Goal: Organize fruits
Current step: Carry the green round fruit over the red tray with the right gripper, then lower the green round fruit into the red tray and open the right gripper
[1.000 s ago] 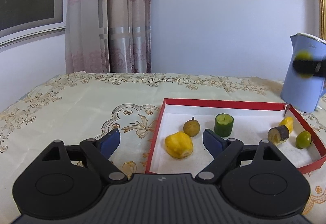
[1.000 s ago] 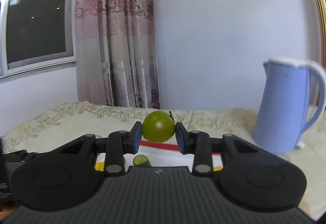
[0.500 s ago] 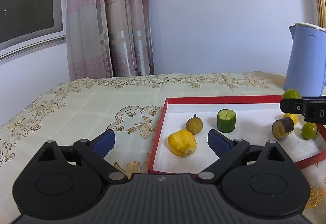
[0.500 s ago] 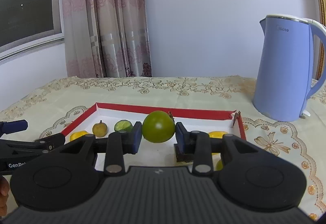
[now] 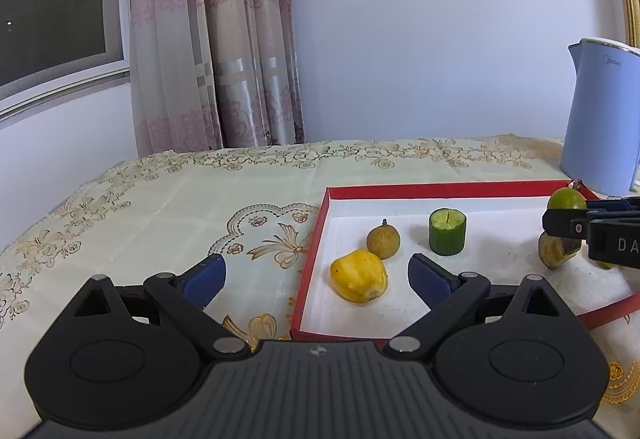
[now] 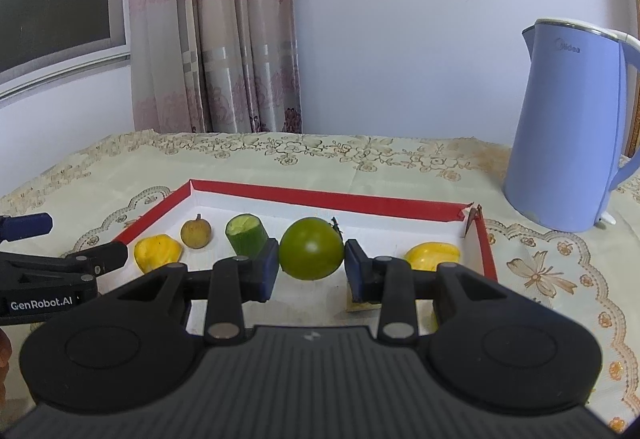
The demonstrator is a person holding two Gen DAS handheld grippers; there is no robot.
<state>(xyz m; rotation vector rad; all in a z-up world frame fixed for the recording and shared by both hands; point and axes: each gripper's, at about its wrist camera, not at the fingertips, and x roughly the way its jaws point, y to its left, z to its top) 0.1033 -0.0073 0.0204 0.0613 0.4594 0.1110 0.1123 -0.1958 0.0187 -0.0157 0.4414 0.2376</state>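
My right gripper (image 6: 311, 265) is shut on a round green fruit (image 6: 311, 253) and holds it low over the red-rimmed white tray (image 6: 320, 197). In the tray lie a yellow fruit (image 6: 157, 252), a small brown fruit (image 6: 196, 234), a green cut cylinder (image 6: 247, 234) and another yellow piece (image 6: 433, 256). My left gripper (image 5: 316, 277) is open and empty at the tray's (image 5: 440, 189) left front corner, near the yellow fruit (image 5: 359, 276), brown fruit (image 5: 383, 241) and green cylinder (image 5: 447, 231). The right gripper with the green fruit (image 5: 567, 199) shows at the tray's right.
A blue electric kettle (image 6: 572, 127) stands on the patterned tablecloth (image 5: 160, 207) behind the tray's right corner. A dark-skinned cut piece (image 5: 558, 251) lies under the right gripper in the left wrist view. Curtains and a wall are behind the table.
My right gripper has come down from above the table with the green fruit and is now low over the tray. The left gripper has shifted slightly and stays open.
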